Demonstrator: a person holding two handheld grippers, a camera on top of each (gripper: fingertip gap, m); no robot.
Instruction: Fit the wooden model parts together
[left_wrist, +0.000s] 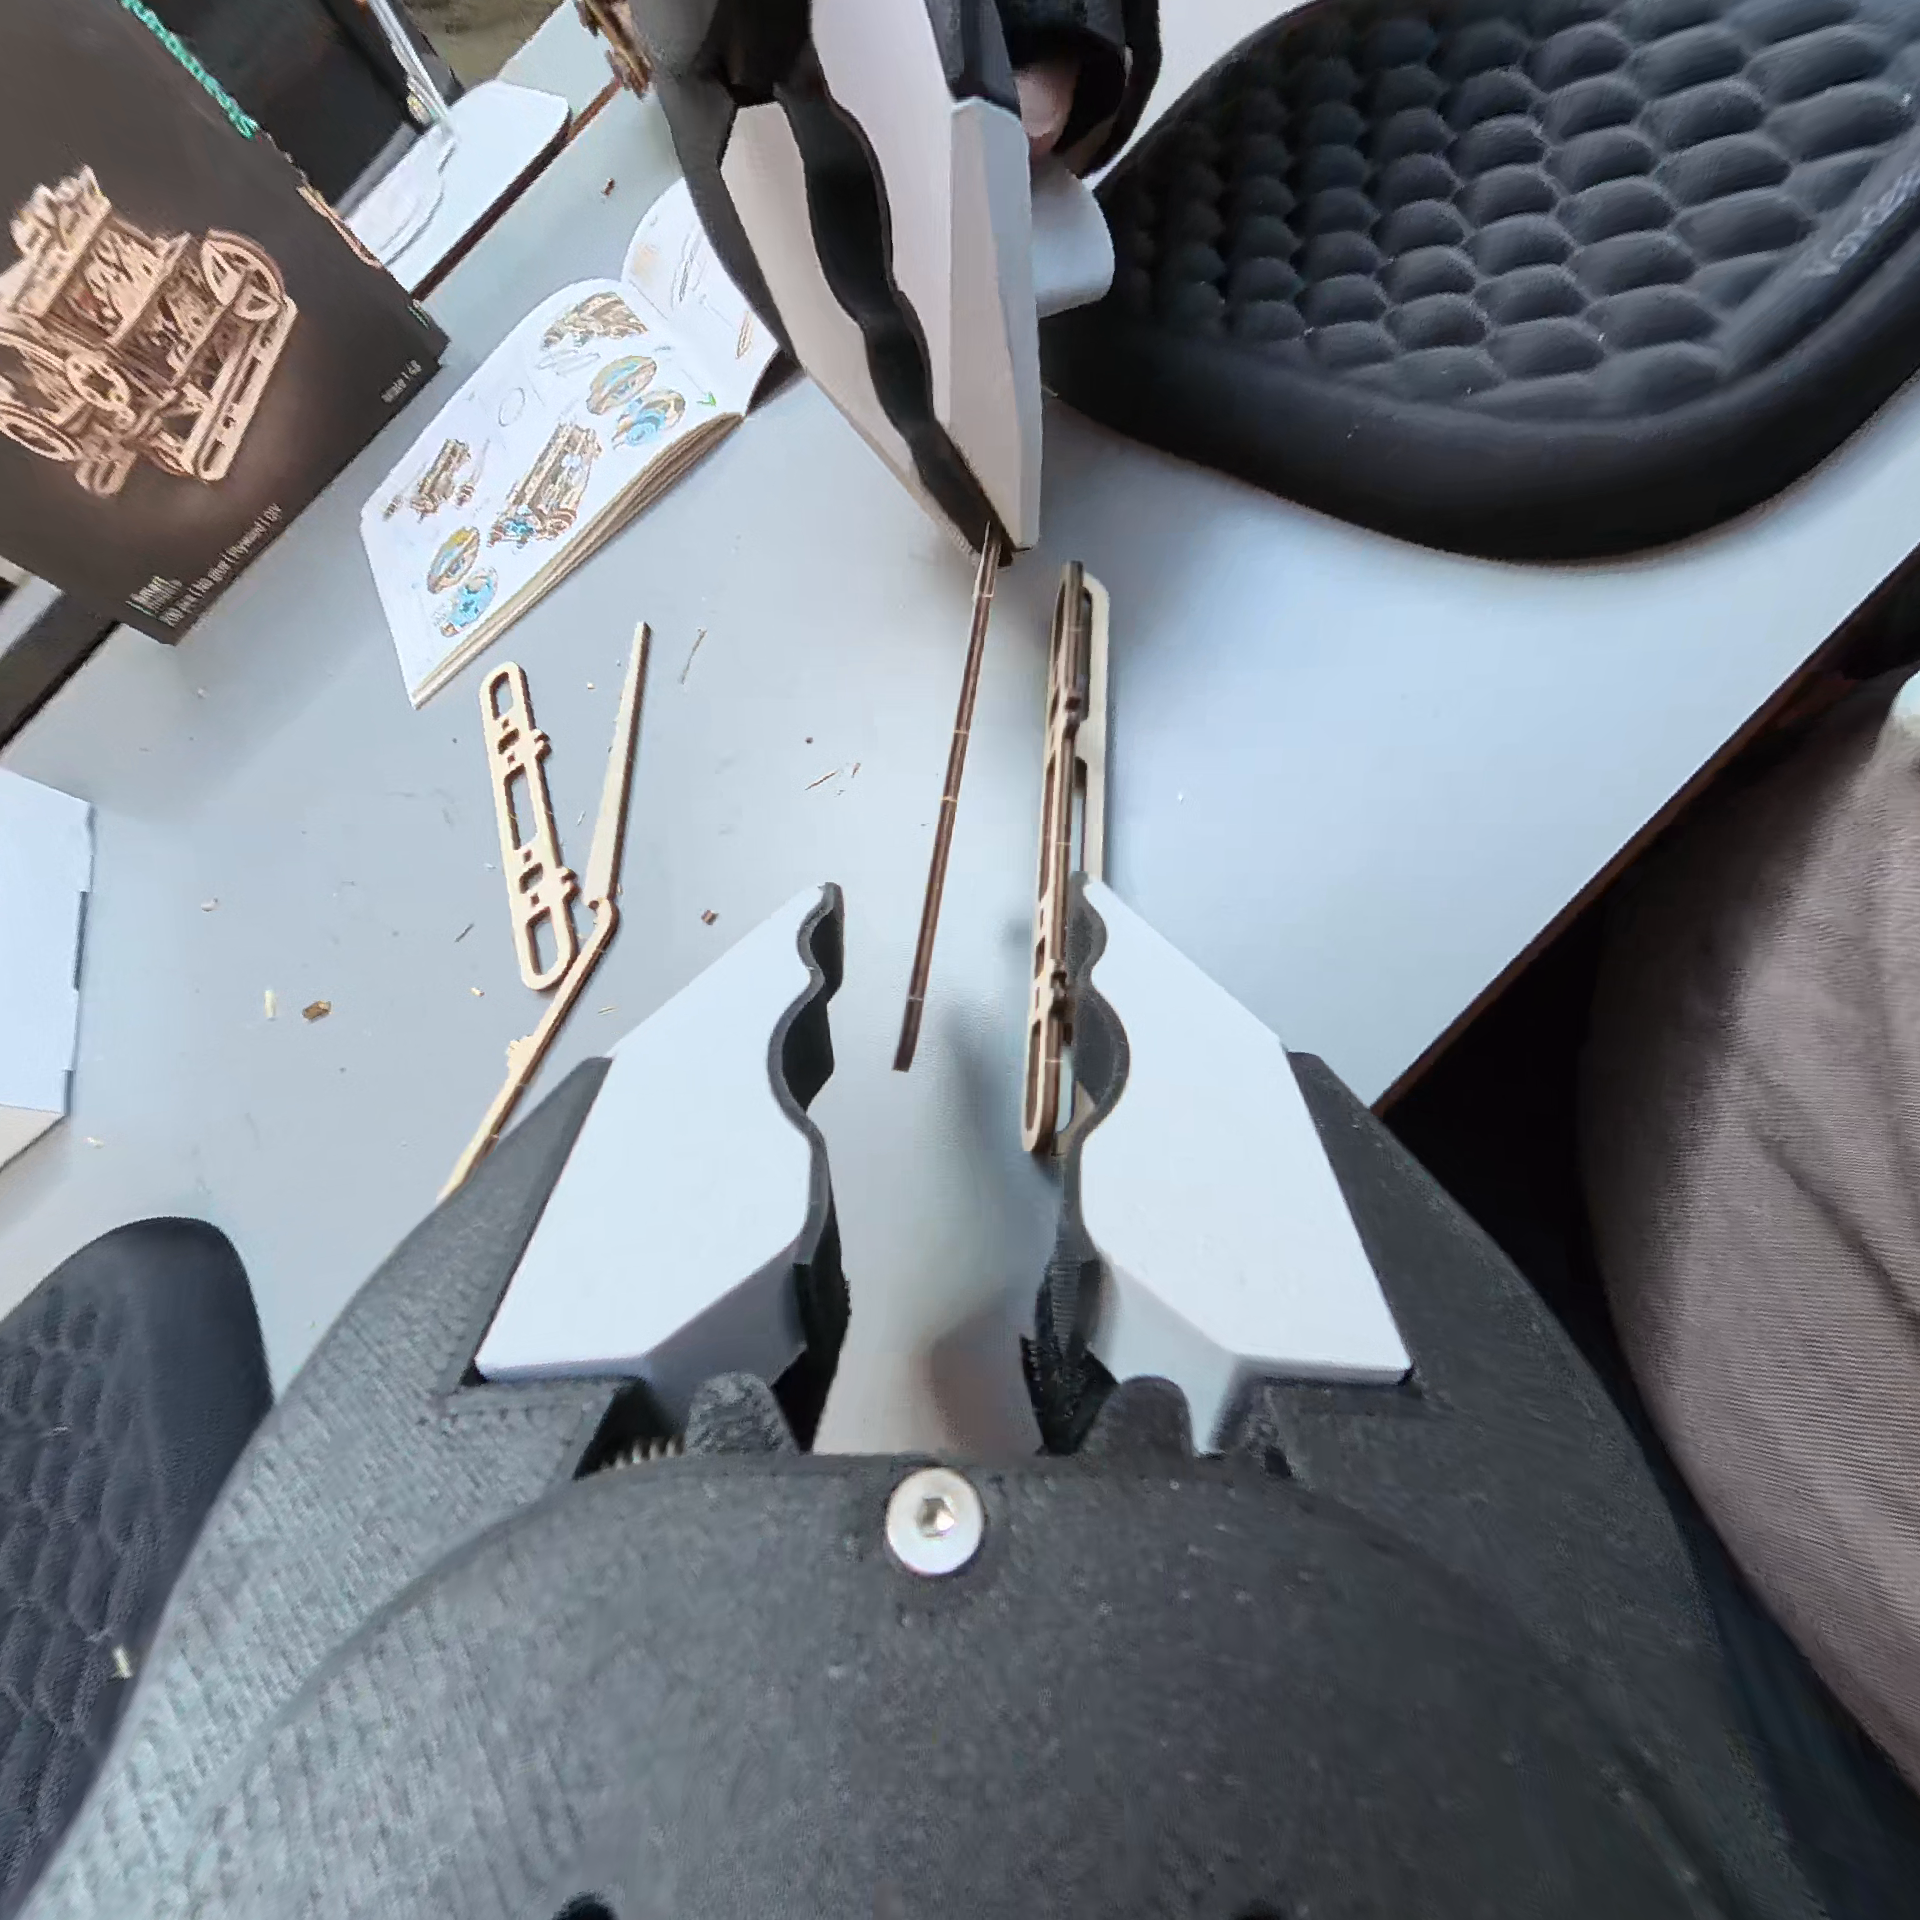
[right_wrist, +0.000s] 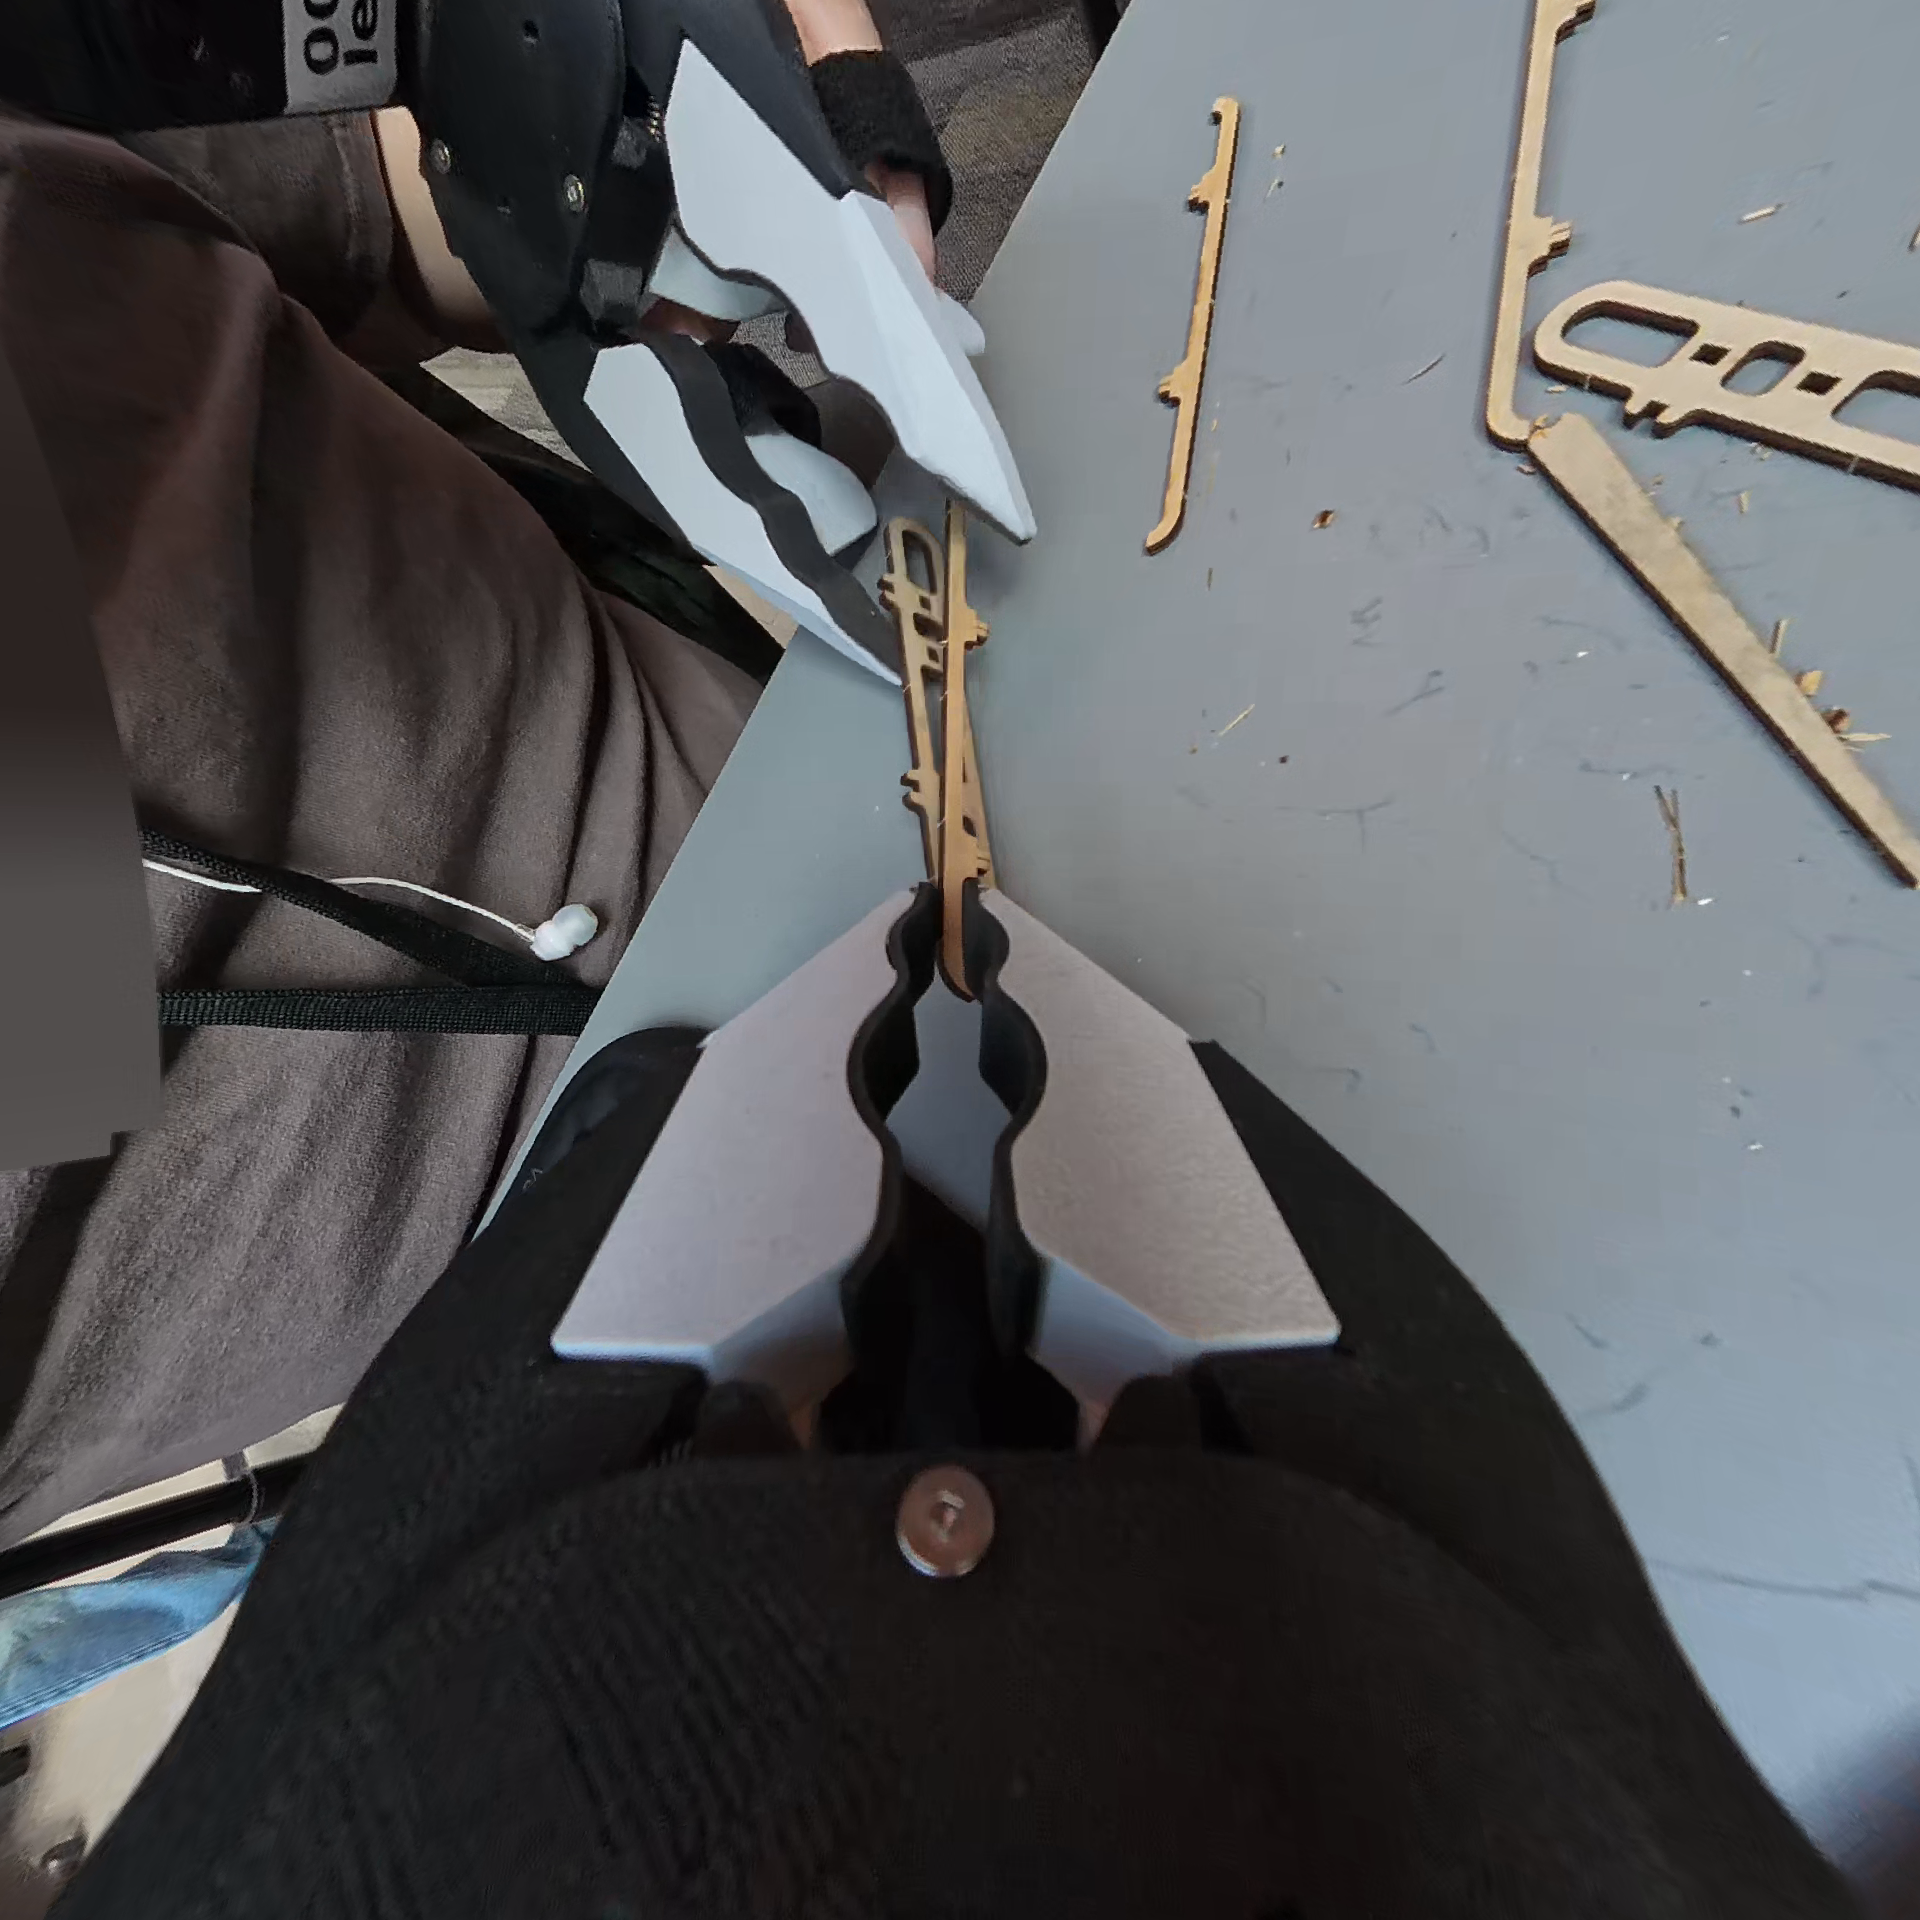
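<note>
The right hand-held gripper (right_wrist: 951, 909) is closed on the near end of a thin wooden strip (right_wrist: 954, 727), which it holds on edge above the grey bench (right_wrist: 1351, 1039). In the left wrist view that same strip (left_wrist: 948, 810) shows as a dark, slim line running from the right hand-held gripper's (left_wrist: 992, 545) tips toward the camera.

The left hand-held gripper (left_wrist: 956, 904) stands open, its jaws well apart. A slotted wooden part (left_wrist: 1060, 862) stands on edge against the inner side of its right finger, just beside the strip; whether the two pieces touch I cannot tell. From the right wrist view the slotted part (right_wrist: 914, 644) sits right behind the strip, with the left hand-held gripper (right_wrist: 961, 592) reaching around their far ends.

Other pieces lie flat on the bench (amid small wood splinters): a second slotted part (left_wrist: 530, 831), a tapered stick (left_wrist: 623, 769) and a long notched rail (left_wrist: 540, 1039). An open instruction booklet (left_wrist: 561, 436) and a dark model box (left_wrist: 177, 312) rest farther back. A black quilted cushion (left_wrist: 1507, 260) lies at the bench's edge.
</note>
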